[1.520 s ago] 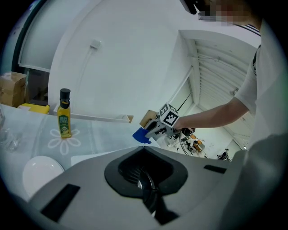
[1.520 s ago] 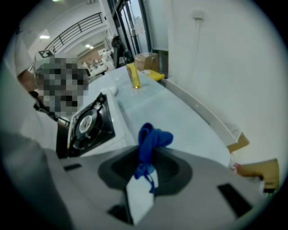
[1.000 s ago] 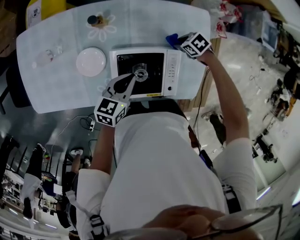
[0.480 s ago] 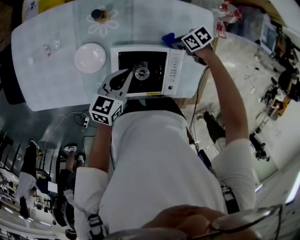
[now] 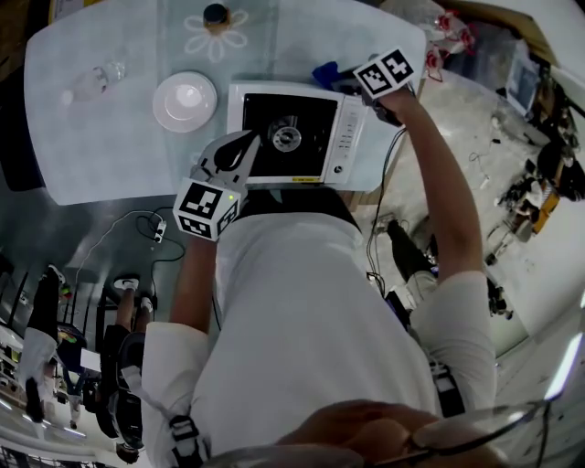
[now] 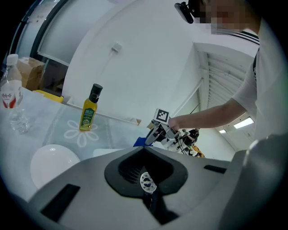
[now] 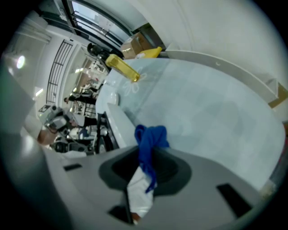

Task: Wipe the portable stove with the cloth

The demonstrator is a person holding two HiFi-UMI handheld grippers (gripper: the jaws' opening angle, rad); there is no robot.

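The portable stove (image 5: 340, 110), white with a black top and a round burner (image 5: 286, 139), sits at the table's near edge. My left gripper (image 5: 249, 143) hangs over the stove's front-left corner, its jaws shut with nothing between them. In the left gripper view the burner (image 6: 146, 180) shows through the notch of the left gripper (image 6: 145, 152). My right gripper (image 5: 345, 84) is at the stove's back-right corner, shut on a blue cloth (image 5: 326, 73). In the right gripper view the cloth (image 7: 150, 137) bunches out of the right gripper (image 7: 145, 157).
A white plate (image 5: 185, 101) lies left of the stove. An oil bottle (image 5: 215, 15) stands at the back on a flower print, and a clear water bottle (image 5: 90, 84) lies far left. Cables (image 5: 151, 233) trail on the floor below the table (image 5: 110, 155).
My left gripper has drawn back from the burner toward the stove's front-left corner. The right gripper still holds the cloth at the back-right corner.
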